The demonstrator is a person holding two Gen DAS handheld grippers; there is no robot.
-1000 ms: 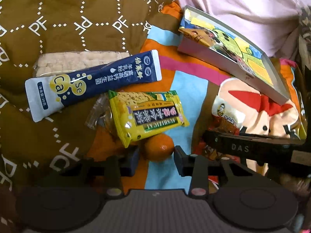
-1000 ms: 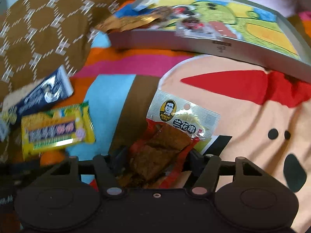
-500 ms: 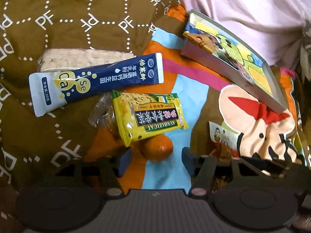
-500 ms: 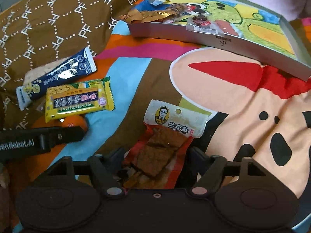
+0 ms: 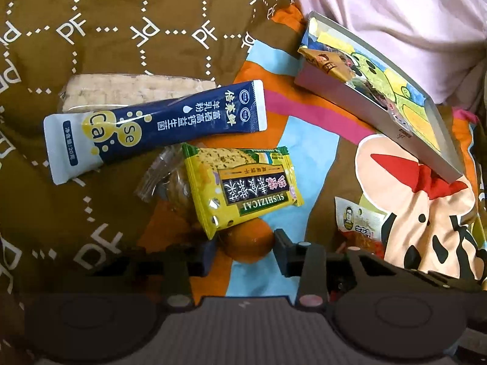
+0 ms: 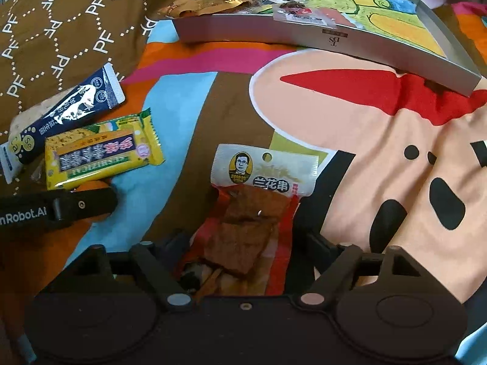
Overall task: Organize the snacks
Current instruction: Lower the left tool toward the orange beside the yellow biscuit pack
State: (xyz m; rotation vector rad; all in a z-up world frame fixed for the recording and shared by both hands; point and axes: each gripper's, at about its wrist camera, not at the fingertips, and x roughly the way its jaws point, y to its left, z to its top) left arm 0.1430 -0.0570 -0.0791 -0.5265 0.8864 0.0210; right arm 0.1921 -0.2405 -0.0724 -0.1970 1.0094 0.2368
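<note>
snacks were mostly loose on the bedspread point(image 6: 188, 97): only two packets lay in the grey cartoon-lined box point(image 6: 304, 35). our right gripper point(image 6: 240, 243) straddled the red tofu-skewer packet point(image 6: 252, 210), fingers apart; left gripper point(image 5: 245, 251), fingers apart, flanked the small orange fruit point(image 5: 248, 241).

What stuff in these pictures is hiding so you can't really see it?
- Orange, left wrist view: its top sits under the yellow cracker packet.
- Clear-wrapped snack, left wrist view: mostly beneath that packet, so its kind is unclear.
- Pale wafer pack, left wrist view: its lower edge is covered by the blue powder sachet.
- Red tofu snack packet, right wrist view: its bottom end is behind the right gripper.
</note>
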